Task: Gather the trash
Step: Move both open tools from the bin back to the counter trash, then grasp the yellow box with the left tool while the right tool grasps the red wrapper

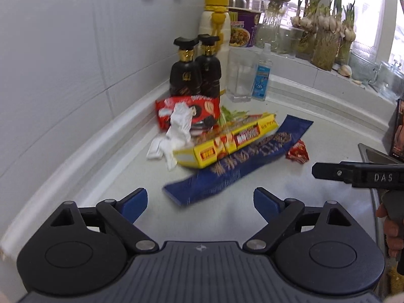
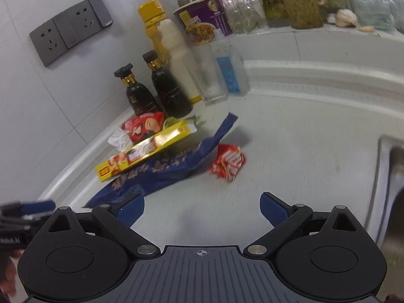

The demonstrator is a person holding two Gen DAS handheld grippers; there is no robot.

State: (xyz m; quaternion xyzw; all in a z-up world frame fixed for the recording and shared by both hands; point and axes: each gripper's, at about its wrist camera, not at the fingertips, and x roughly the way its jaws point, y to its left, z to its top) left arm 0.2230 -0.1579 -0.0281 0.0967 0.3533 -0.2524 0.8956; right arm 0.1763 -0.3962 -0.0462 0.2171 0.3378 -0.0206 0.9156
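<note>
**Trash heaped in the counter corner, both tongs coming in empty**

White counter (image 1: pixel 252 212) is running along a tiled wall to a raised lip and a window sill crowded with jars of sprouting garlic (image 1: pixel 325 25). Bare surface is lying open in front of the trash and to its right, as far as the steel sink edge (image 2: pixel 383 151).

Trash is sitting in a heap near the wall: a red snack wrapper (image 1: pixel 186 111) at the back, a crumpled white tissue (image 1: pixel 174 133) draped over it, a long yellow box (image 1: pixel 227 141) leaning across, and a long blue wrapper (image 1: pixel 234 166) lying nearest, its far end lifting off the counter. A small red wrapper (image 2: pixel 227 162) is lying just beside the blue one, on the sink side.

Two dark bottles (image 1: pixel 194 70), a tall white bottle with a yellow cap (image 1: pixel 214 25), a glass (image 1: pixel 238 75), a small clear bottle (image 1: pixel 262 75) and a purple noodle cup (image 1: pixel 242 27) are standing close behind the heap, blocking the wall side.

Left tongs (image 1: pixel 200 202) are hovering wide apart, nothing between them, just short of the blue wrapper. Right tongs (image 2: pixel 202 209) are likewise spread and empty, with the blue wrapper's near end by the left finger.
</note>
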